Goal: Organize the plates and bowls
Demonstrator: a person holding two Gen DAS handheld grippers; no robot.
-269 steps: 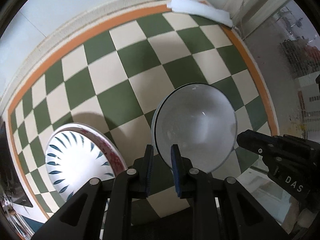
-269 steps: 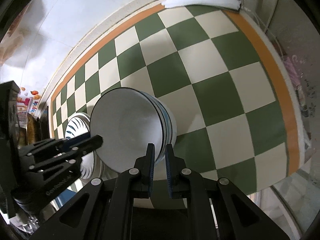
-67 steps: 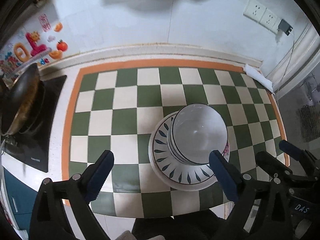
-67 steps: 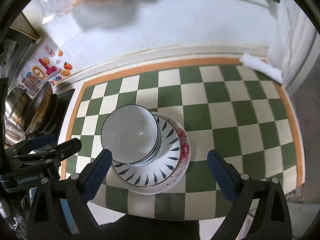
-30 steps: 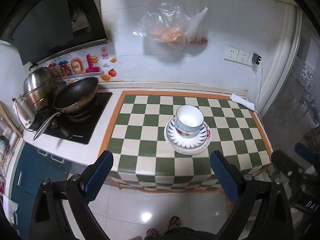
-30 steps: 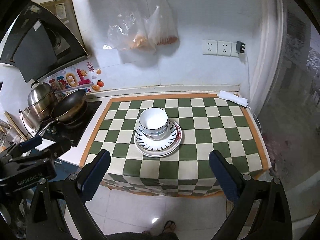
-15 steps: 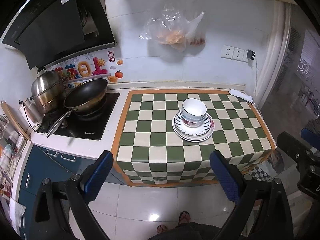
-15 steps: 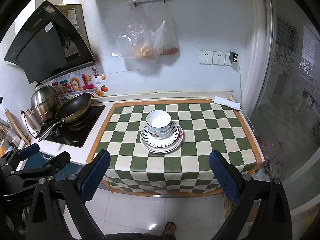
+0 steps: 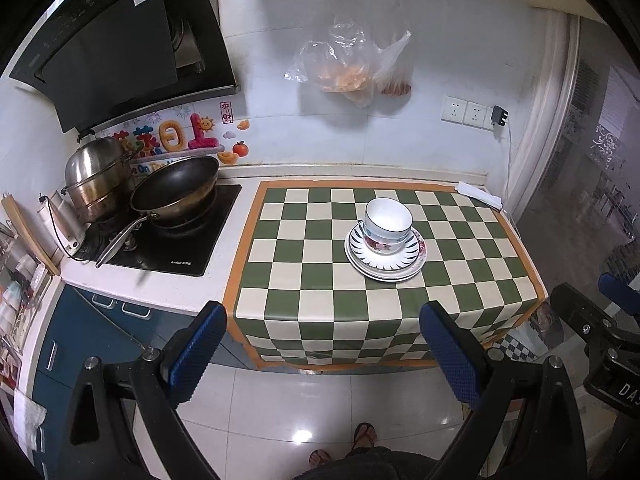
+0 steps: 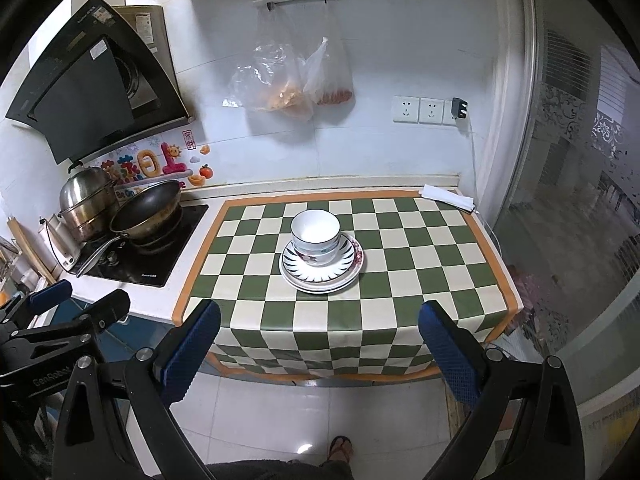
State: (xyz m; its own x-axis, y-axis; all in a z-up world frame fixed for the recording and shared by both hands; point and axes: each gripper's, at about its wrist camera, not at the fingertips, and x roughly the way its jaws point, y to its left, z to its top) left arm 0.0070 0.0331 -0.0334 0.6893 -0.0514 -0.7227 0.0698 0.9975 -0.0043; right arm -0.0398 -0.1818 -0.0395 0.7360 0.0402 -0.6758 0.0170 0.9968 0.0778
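Observation:
White bowls (image 9: 387,224) sit nested on stacked plates (image 9: 400,268) with dark leaf marks, in the middle of the green-and-cream checked counter cloth (image 9: 304,280). The stack also shows in the right wrist view, bowls (image 10: 316,234) on plates (image 10: 348,268). My left gripper (image 9: 320,356) is wide open and empty, held well back from the counter over the floor. My right gripper (image 10: 318,354) is wide open and empty too, equally far back. Each gripper shows at the edge of the other's view.
A hob (image 9: 168,236) with a dark wok (image 9: 176,188) and a steel pot (image 9: 96,176) stands left of the cloth. A folded white cloth (image 9: 478,194) lies at the back right corner. Plastic bags (image 9: 352,68) hang on the wall. A glass door (image 10: 580,220) is at the right.
Both grippers have pulled further back and up from the counter, so the stack looks smaller. The bowls and plates have not moved. Both grippers stay wide open.

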